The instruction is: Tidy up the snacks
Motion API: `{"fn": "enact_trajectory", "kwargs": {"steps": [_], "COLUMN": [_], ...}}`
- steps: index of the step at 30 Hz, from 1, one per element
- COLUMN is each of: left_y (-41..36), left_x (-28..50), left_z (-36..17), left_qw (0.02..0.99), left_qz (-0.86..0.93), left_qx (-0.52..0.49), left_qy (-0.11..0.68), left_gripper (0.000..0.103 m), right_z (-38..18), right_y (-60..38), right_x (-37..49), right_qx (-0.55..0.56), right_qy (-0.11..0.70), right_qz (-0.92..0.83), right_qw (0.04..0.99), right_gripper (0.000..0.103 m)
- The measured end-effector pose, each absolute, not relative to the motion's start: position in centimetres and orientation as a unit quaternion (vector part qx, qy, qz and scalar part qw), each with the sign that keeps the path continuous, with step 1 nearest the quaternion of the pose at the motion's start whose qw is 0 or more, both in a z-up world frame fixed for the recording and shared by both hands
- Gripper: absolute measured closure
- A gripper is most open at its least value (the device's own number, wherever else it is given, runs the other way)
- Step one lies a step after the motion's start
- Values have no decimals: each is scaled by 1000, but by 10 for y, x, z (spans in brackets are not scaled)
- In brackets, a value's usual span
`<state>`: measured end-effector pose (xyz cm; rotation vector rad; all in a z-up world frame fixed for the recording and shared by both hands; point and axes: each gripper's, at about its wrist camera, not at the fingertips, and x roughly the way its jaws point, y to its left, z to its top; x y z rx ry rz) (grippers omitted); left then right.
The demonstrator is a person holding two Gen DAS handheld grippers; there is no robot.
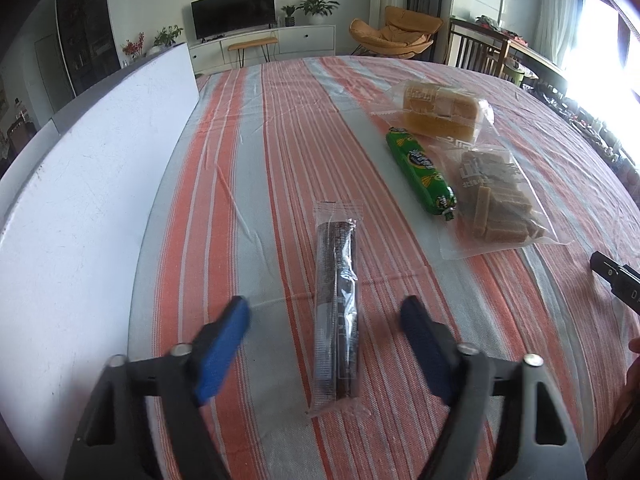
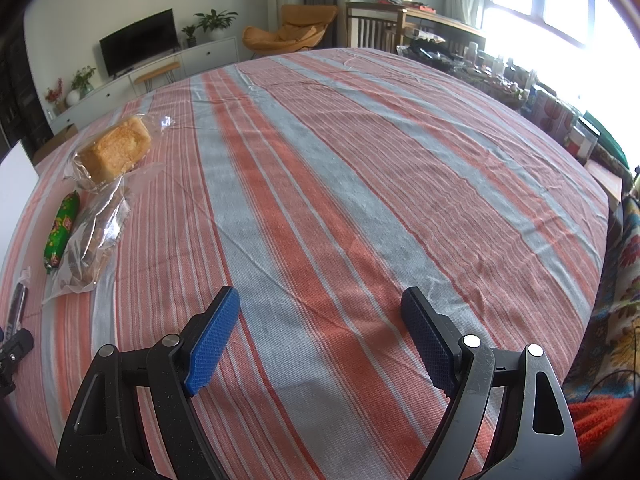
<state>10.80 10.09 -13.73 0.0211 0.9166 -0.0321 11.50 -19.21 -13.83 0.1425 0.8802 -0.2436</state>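
Left tool (image 1: 326, 312) open astride snack stick (image 1: 336, 312)

A dark snack bar (image 1: 336, 312) in clear wrap lay lengthwise; green sausage (image 1: 420, 174), bread loaf (image 1: 440, 110) and wafer bag (image 1: 496, 200) clustered beyond.

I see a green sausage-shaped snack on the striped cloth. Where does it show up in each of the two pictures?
Left wrist view: the green snack lies right of centre, beside a clear bag of brown bars.
Right wrist view: the green snack sits at the far left edge, beside that bag.
Shared landmark: the wrapped bread loaf just beyond it in both.
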Motion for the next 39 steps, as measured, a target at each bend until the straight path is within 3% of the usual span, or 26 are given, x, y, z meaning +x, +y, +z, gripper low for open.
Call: {"fn": "enact_trajectory", "kwargs": {"steps": [1, 2, 7, 11, 15, 17, 18, 19, 21, 22, 31, 36, 39], "left_y": [99, 98, 111, 121, 124, 123, 122, 121, 119, 119, 126, 135, 149], "left_x": [107, 107, 98, 87, 76, 68, 64, 59, 52, 49, 39, 23, 12], "left_z": [-135, -134, -130, -127, -116, -110, -107, -104, -100, -97, -67, -30, -2], "left_qw": [897, 895, 891, 889, 890, 893, 894, 895, 896, 896, 886, 897, 916], "left_qz": [-18, -21, -35, -38, -39, -40, -42, -44, -52, -56, -115, -124, -90], "left_qx": [12, 11, -31, -45, -50, -46, -43, -40, -38, -40, -120, -132, -108], "left_qy": [442, 445, 452, 454, 451, 446, 444, 442, 440, 439, 432, 403, 376], "left_gripper": [77, 86, 86, 86, 86, 86, 86, 86, 86, 86, 86, 86, 86], "right_z": [-137, -134, -102, -72, -85, -102, -112, -122, -128, -129, -115, -100, -67], "right_y": [-195, -201, -197, -129, -44, -18, -12, -7, -1, -1, -62, -68, -53], "right_x": [112, 108, 109, 156, 214, 235, 245, 252, 257, 257, 203, 183, 178], "right_qx": [83, 113, 177, 133, 52, 1, 1, 9, 4, -5, 274, 381, 390], "right_qy": [418, 405, 346, 387, 486, 507, 522, 540, 541, 544, 527, 505, 477], "right_qz": [-111, -95, -15, 142, 223, 185, 179, 180, 180, 175, 287, 324, 363], "right_qw": [898, 902, 921, 901, 844, 842, 834, 822, 821, 821, 751, 703, 699], "right_gripper": [18, 18, 19, 20, 23, 39, 53, 61, 66, 77, 80, 80, 80]}}
